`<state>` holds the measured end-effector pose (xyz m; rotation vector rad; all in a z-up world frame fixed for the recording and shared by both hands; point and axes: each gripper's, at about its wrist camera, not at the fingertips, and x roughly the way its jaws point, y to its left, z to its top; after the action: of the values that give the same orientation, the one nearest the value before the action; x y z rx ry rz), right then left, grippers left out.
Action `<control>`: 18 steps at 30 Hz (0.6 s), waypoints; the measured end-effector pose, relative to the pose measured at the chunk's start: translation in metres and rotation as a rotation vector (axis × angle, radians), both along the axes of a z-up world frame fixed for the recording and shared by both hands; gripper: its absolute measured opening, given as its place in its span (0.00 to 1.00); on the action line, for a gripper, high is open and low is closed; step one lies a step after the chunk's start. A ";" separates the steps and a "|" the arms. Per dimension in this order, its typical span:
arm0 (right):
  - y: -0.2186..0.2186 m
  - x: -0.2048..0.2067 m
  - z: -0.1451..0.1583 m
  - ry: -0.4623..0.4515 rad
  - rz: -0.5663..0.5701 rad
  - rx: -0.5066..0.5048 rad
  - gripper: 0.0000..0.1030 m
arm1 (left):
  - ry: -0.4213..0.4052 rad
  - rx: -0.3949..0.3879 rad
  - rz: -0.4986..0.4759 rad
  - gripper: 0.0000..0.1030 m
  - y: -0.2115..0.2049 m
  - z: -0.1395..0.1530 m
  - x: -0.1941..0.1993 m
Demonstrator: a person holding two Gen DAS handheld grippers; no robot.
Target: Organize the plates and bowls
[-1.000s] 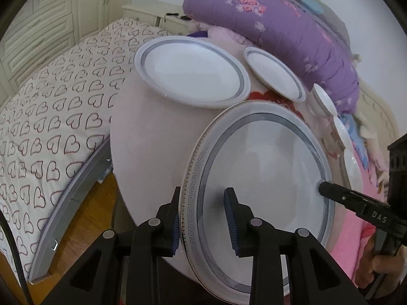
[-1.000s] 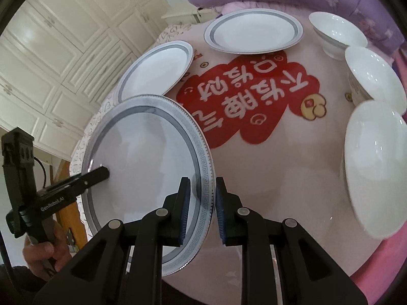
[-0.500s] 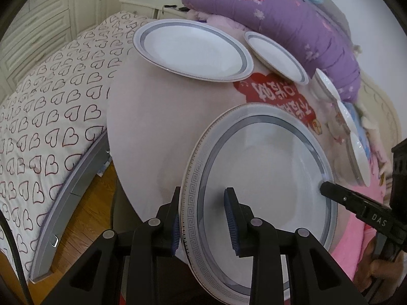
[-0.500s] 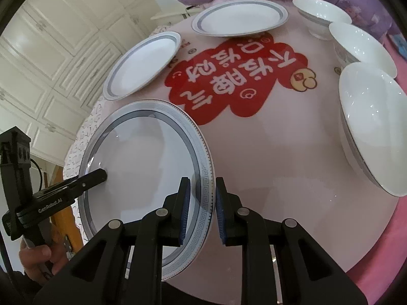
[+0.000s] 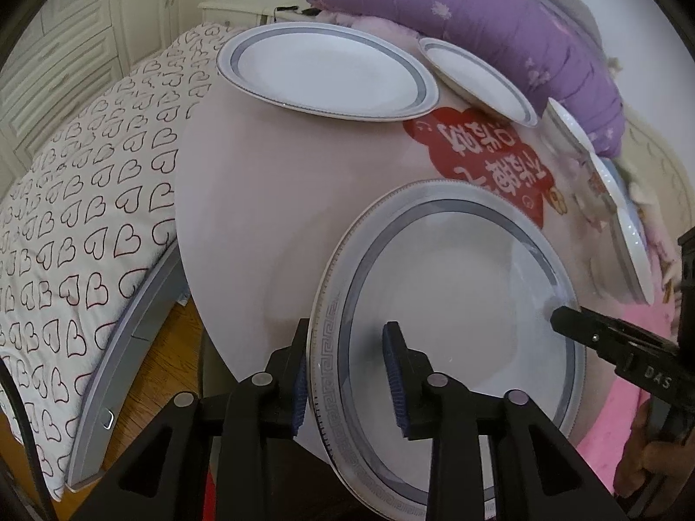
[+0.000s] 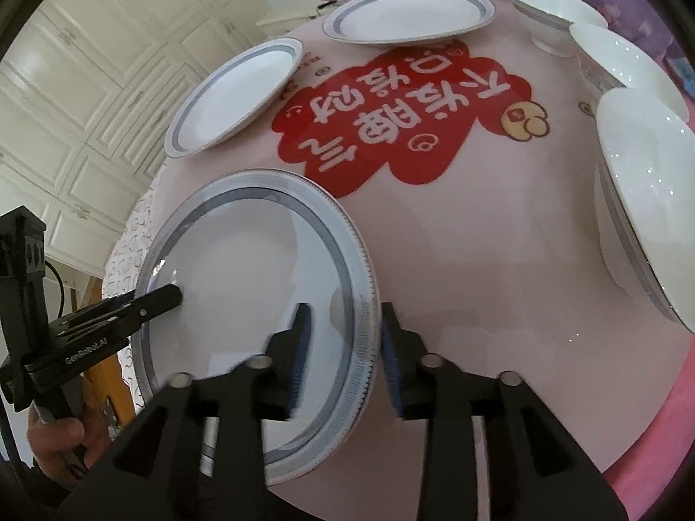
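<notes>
A large white plate with a grey patterned rim [image 5: 451, 317] [image 6: 252, 286] rests at the near edge of the round pink table [image 5: 278, 199]. My left gripper [image 5: 347, 369] straddles its left rim with the jaws apart. My right gripper [image 6: 343, 347] straddles its right rim, jaws open wider than the rim. Two medium grey-banded plates [image 6: 236, 95] [image 6: 408, 13] lie at the far side. Three white bowls [image 6: 551, 8] [image 6: 625, 61] [image 6: 647, 199] line the right edge.
A red printed mat patch [image 6: 404, 117] marks the table's middle. A heart-print bed cover [image 5: 87, 182] lies left of the table, a purple quilt [image 5: 456, 13] behind it, white cabinets [image 6: 87, 65] beyond. Pink fabric [image 5: 625, 425] hangs at the table's right front.
The large plate came down onto the table. My right gripper's jaws have opened off the rim; my left gripper's jaws also stand a little wider.
</notes>
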<state>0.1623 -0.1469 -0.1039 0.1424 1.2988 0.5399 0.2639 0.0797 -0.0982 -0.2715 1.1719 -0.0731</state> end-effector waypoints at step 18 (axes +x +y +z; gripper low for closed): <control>-0.006 0.018 0.047 -0.223 -0.100 0.060 1.00 | -0.221 0.104 0.060 0.99 -0.009 0.059 -0.017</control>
<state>0.1804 -0.1529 -0.0572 0.1905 1.0532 0.4942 0.2472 0.0703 -0.0392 -0.2007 0.9445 0.0103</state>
